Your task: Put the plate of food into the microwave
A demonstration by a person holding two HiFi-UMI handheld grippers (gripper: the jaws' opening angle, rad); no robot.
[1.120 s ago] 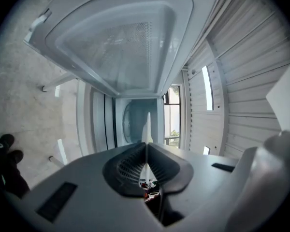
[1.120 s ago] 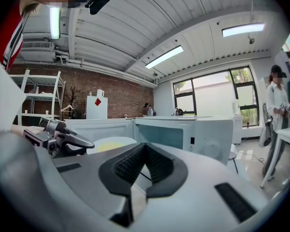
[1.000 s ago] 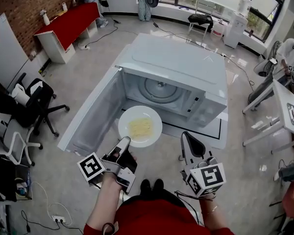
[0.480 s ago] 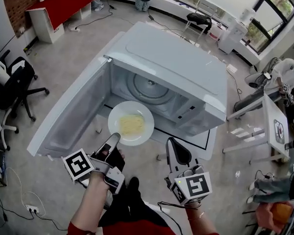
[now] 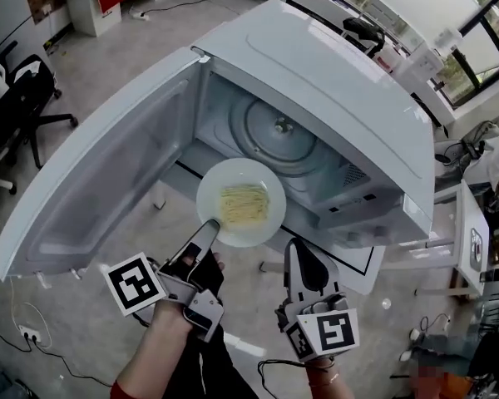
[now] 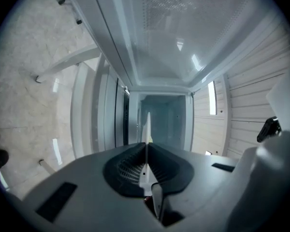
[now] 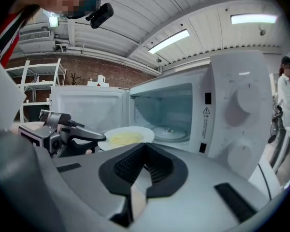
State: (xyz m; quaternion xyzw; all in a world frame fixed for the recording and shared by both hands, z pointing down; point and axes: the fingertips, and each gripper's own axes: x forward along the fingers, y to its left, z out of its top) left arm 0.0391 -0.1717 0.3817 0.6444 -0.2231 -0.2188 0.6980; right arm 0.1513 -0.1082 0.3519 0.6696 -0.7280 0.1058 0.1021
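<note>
the left gripper [image 5: 206, 229] has its fingers pinched tight on the near rim of the plate [image 5: 241, 202], holding it level with yellow food [image 5: 242, 200] at the mouth of the open microwave [image 5: 333, 81]. the door [image 5: 100, 181] stands wide at left. the right gripper [image 5: 301, 252] has its fingers closed together on nothing, just beside the plate.

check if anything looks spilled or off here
Nothing stands out. The left tool grips the plate by its near rim, about level, with the food piled in its middle and none spilled. The microwave door is wide open and the right tool is shut, empty.
</note>
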